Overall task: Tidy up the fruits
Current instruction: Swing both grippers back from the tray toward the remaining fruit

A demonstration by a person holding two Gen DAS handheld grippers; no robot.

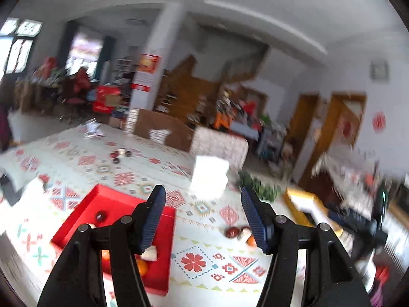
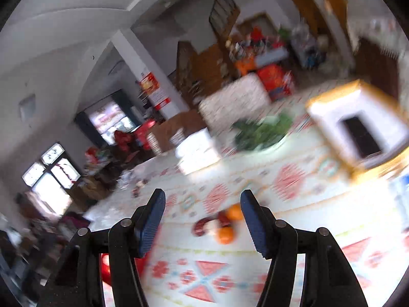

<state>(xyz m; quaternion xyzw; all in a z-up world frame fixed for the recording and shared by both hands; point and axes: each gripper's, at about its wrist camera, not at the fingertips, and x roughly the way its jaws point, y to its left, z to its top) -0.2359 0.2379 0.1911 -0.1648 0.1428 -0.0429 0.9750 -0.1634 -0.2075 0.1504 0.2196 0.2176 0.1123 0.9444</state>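
Observation:
A red tray (image 1: 120,204) lies on the patterned tablecloth at the lower left of the left wrist view. It holds a dark red fruit (image 1: 101,216), an orange (image 1: 141,267) and a pale piece (image 1: 150,253). My left gripper (image 1: 203,218) is open and empty above the tray's right edge. A small heap of loose fruit (image 1: 239,234) lies on the cloth to its right. In the blurred right wrist view my right gripper (image 2: 203,220) is open and empty, with the same heap, oranges (image 2: 225,234) and dark red fruit (image 2: 200,226), between its fingers and beyond them.
A white box (image 1: 209,179) stands mid-table, with green leaves (image 1: 258,185) in a bowl (image 2: 263,133) and a yellow-framed box (image 2: 358,125) to the right. Small dark items (image 1: 120,154) lie at the far side. A padded chair back (image 1: 219,144) stands behind the table.

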